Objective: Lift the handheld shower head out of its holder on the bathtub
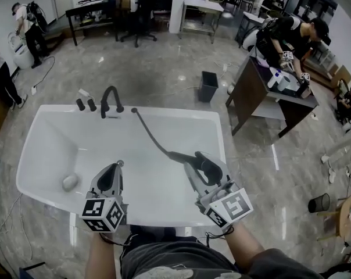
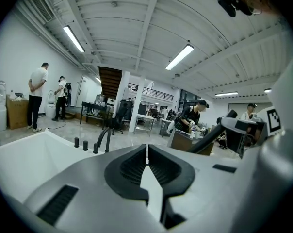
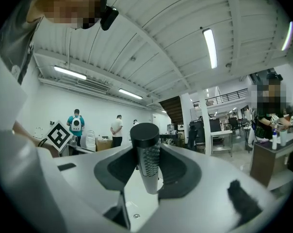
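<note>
Gripping the stiff, likely slick shower head (image 3: 147, 161) by its stem above the bathtub's (image 1: 181, 114) near edge, the right gripper (image 1: 195, 158) should expect hose (image 1: 147, 131) drag; left gripper's (image 1: 118, 166) jaws closed, empty.

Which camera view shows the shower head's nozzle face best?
The right gripper view: the shower head stands close up between the jaws, nozzles facing the camera. The head view shows its handle and hose; the left gripper view, its dark handle at right.

shower handle (image 1: 181, 155) half-hidden (head view), forearms (image 1: 100, 254) cropped
</note>
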`<state>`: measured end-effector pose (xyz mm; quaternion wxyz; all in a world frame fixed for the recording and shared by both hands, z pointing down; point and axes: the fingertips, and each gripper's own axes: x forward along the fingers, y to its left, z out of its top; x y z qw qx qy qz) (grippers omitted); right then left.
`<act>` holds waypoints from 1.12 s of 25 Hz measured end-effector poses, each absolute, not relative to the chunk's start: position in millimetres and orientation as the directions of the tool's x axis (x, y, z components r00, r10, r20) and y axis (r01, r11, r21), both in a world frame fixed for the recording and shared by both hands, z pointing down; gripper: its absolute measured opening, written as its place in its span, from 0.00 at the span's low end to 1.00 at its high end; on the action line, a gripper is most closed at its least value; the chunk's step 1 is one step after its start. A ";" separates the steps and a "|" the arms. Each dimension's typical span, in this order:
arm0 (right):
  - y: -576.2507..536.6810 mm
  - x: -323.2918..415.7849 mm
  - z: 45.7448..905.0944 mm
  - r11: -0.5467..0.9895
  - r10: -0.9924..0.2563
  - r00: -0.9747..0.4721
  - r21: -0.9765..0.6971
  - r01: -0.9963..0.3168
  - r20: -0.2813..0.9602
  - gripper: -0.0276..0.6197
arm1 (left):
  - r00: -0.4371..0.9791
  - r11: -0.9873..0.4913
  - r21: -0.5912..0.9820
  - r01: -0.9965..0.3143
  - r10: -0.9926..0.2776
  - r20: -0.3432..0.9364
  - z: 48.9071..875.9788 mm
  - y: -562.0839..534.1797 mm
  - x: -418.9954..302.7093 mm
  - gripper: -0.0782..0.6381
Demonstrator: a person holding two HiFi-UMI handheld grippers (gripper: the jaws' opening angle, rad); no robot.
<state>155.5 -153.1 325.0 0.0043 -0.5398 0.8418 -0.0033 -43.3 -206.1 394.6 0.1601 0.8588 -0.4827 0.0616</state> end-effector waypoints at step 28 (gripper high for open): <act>-171.4 163.2 372.5 0.428 -0.894 -0.432 -0.055 -0.902 0.120 0.26 | 0.506 -0.461 0.212 -0.862 -0.813 0.289 405.5 -187.6 -31.2 0.14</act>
